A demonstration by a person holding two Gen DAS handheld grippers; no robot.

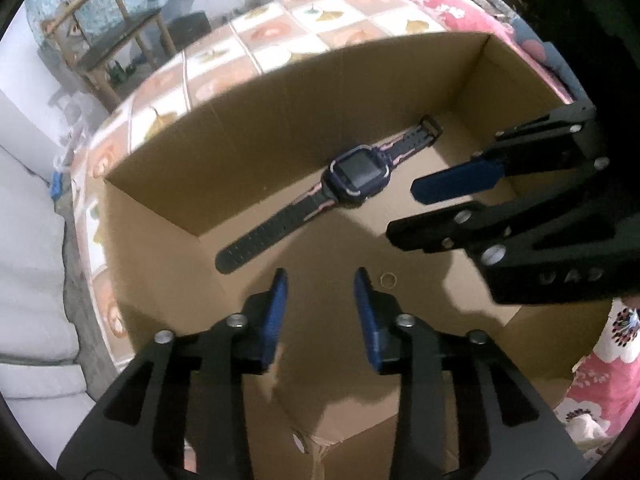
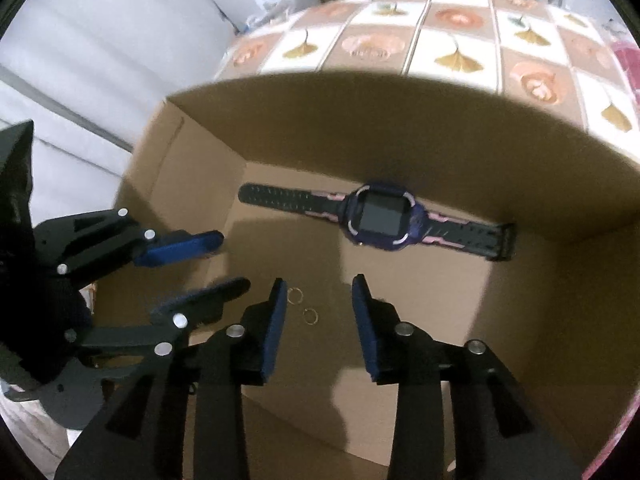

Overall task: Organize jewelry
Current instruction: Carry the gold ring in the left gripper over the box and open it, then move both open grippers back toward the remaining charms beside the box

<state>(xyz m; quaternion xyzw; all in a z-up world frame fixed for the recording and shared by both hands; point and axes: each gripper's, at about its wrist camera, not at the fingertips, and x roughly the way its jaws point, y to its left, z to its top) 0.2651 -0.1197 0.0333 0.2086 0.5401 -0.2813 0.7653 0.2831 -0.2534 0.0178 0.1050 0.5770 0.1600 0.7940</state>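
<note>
Left wrist view: left gripper (image 1: pixel 320 304) over an open cardboard box (image 1: pixel 280 112), blue-padded fingers (image 1: pixel 276 316) spread apart, nothing between them. Smartwatch (image 1: pixel 356 178) flat on the box floor near the far wall, strap stretched out straight to both sides. One small gold ring (image 1: pixel 388 279) on the floor just beside the right fingertip. Right gripper (image 1: pixel 432 208) entering from the right, fingers parted, holding nothing.

Right wrist view: right gripper (image 2: pixel 320 304) above the same box (image 2: pixel 400 128), fingers wide, empty. Two gold rings (image 2: pixel 295 295) (image 2: pixel 310 316) lying near each other, close to the left finger. Smartwatch (image 2: pixel 380 216) beyond them. Left gripper (image 2: pixel 208 264) at left, open. Box resting on a leaf-patterned bed cover (image 2: pixel 452 56).
</note>
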